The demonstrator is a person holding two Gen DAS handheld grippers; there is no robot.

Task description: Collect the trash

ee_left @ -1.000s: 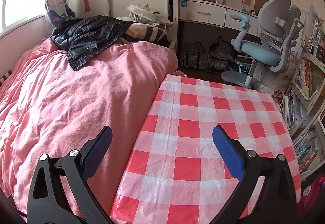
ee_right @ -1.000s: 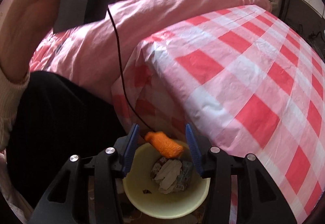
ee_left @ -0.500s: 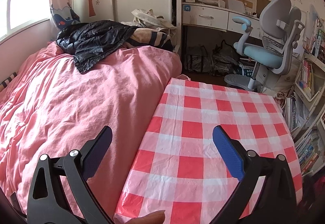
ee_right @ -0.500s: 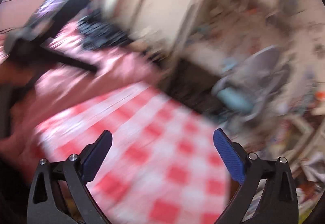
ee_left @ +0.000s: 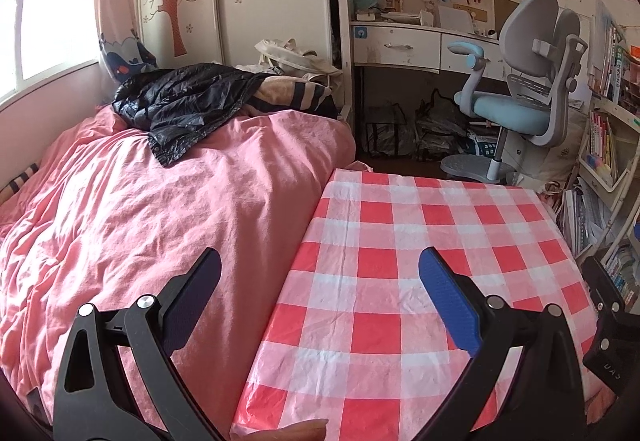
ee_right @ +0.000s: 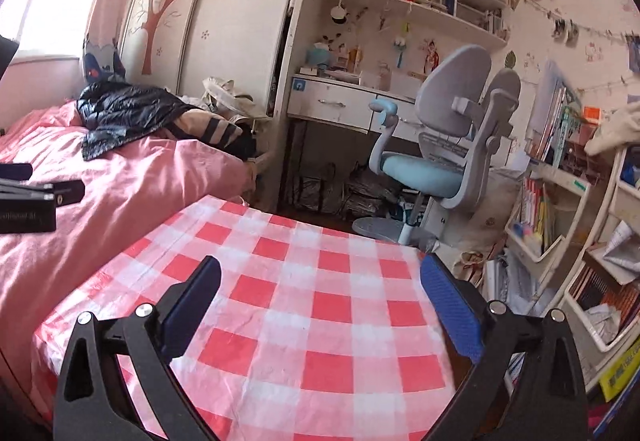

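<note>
A table with a red and white checked cloth point(ee_left: 420, 249) fills the front of the left wrist view and also shows in the right wrist view point(ee_right: 304, 281); no trash lies on it in either view. My left gripper point(ee_left: 320, 293) is open and empty above the table's near left edge. My right gripper point(ee_right: 320, 301) is open and empty above the table's near edge. No trash bin is in view. Part of the right gripper's body point(ee_left: 608, 325) shows at the right edge of the left wrist view. Part of the left gripper's body point(ee_right: 28, 201) shows at the right wrist view's left edge.
A bed with a pink quilt point(ee_left: 140, 209) lies against the table's left side, with a black jacket point(ee_left: 184, 105) on it. A grey and blue desk chair point(ee_right: 436, 157) stands beyond the table before a white desk point(ee_right: 340, 101). Crowded bookshelves point(ee_right: 568, 225) line the right.
My right gripper has let the orange piece go over the yellow bin, opened wide and swung up from the bin to face the table. My left gripper has pulled back and risen a little.
</note>
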